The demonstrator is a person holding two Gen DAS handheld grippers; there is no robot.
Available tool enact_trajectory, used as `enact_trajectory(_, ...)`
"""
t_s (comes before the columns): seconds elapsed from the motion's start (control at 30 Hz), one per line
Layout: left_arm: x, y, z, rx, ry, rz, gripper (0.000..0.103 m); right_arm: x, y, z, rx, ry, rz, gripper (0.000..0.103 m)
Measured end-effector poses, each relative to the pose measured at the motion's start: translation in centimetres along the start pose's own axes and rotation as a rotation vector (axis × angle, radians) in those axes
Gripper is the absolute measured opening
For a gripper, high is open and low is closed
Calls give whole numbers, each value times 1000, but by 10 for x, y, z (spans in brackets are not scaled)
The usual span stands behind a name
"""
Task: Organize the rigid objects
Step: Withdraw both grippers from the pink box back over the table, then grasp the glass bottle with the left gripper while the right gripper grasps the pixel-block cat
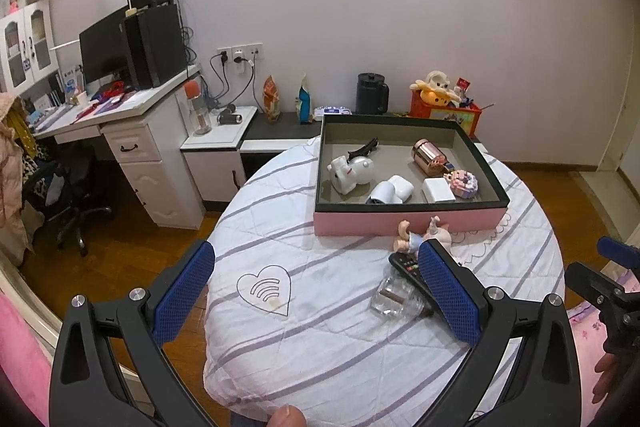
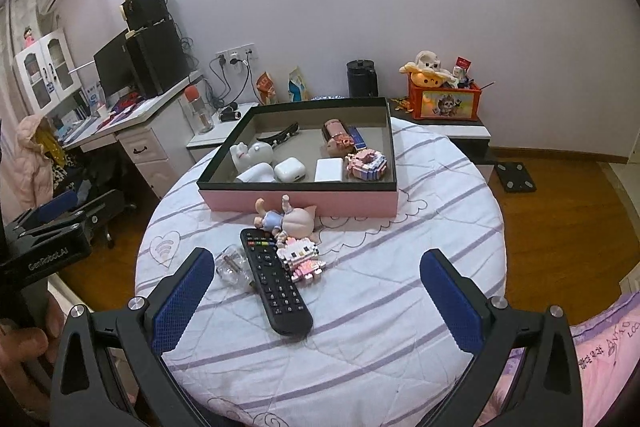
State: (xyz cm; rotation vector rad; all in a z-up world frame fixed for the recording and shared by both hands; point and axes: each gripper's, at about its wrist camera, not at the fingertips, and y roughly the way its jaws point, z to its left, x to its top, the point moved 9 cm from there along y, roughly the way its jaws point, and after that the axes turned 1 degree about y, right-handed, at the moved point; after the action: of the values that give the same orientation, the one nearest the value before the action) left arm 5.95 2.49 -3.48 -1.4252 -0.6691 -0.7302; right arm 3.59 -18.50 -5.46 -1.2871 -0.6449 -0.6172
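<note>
On left claw (image 2: 60, 211) — "GenRobot.AI".

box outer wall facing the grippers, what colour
Pink, under a dark rim; the box shows it best in the right wrist view.

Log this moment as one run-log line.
left gripper: open, empty | right gripper: open, empty | remote, doll: on table | pink box: partly filled
</note>
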Motion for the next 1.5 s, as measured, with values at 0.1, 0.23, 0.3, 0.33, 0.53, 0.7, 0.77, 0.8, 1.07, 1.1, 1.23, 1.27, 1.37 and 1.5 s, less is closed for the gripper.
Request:
enact_trajectory(0.1, -3, -2, 0, 0, 0, 1, 103, -2, -2, 1, 0, -2, -1, 103)
enact_trajectory(0.23, -5, -2, 0, 0, -1, 8, 103, -3, -2, 1, 0, -2, 0, 103)
enact_trajectory(0.3, -7, 0, 0, -1, -2, 15, 103, -3, -2, 1, 1, -2, 1, 103)
enact_trajectory(0.33, -8, 1, 0, -2, -4, 18, 103, -4, -3, 1, -2, -2, 2, 103)
enact_trajectory(0.53, -26, 19, 5, -15, -30, 76, 103, -8, 4, -5, -14, -1, 27, 103)
enact_trajectory(0.7, -47, 43, 3, -26, -34, 141, 103, -15, 21, -15, -25, 3, 67, 103)
enact_trajectory(0.77, -57, 54, -3, -43, -29, 164, 103, -18, 30, -18, -27, 5, 86, 103)
enact_trajectory(0.8, -61, 59, -5, -50, -26, 173, 103, -20, 33, -20, -30, 5, 95, 103)
enact_trajectory(1.07, -86, 93, -47, -120, 67, 218, 103, -30, 59, -31, -36, 14, 151, 103)
enact_trajectory(1.1, -88, 96, -51, -127, 78, 221, 103, -30, 61, -32, -37, 16, 155, 103)
enact_trajectory(1.23, -95, 109, -64, -149, 116, 235, 103, -32, 70, -38, -45, 25, 174, 103)
enact_trajectory(1.27, -96, 111, -66, -158, 124, 236, 103, -32, 72, -39, -46, 25, 177, 103)
enact_trajectory(1.37, -98, 114, -74, -189, 152, 232, 103, -34, 79, -40, -47, 27, 191, 103)
enact_trajectory(1.5, -100, 121, -84, -209, 198, 224, 103, -35, 89, -38, -46, 23, 208, 103)
